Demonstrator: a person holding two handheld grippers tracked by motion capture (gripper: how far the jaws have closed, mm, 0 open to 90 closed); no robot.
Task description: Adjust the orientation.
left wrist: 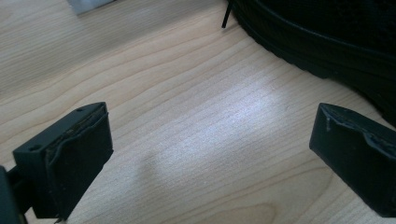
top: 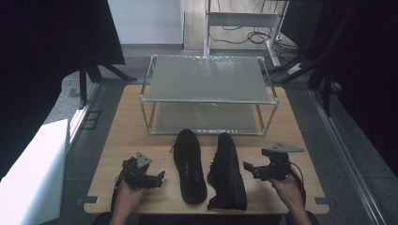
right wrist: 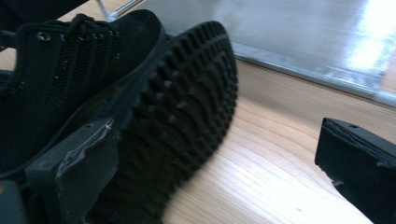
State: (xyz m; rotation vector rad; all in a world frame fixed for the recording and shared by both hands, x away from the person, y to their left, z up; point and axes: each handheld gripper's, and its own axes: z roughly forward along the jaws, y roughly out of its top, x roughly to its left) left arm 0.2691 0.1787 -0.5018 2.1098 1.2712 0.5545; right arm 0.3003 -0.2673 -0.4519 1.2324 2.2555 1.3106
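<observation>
Two black lace-up shoes lie on the wooden table [top: 141,136] in front of a metal rack. The left shoe [top: 189,164] stands upright; its side runs across the top right of the left gripper view [left wrist: 327,42]. The right shoe [top: 227,171] lies tipped on its side, its lugged sole [right wrist: 187,107] turned toward my right gripper [right wrist: 215,172]. That gripper [top: 251,169] hovers just right of the shoe, jaws wide apart and nothing between them. My left gripper [top: 157,178] rests left of the left shoe, open over bare wood [left wrist: 210,158].
A two-shelf metal rack [top: 209,96] with translucent shelves stands at the back of the table; its lower shelf [right wrist: 303,32] is close behind the shoes. A white box [top: 33,173] sits off the table to the left.
</observation>
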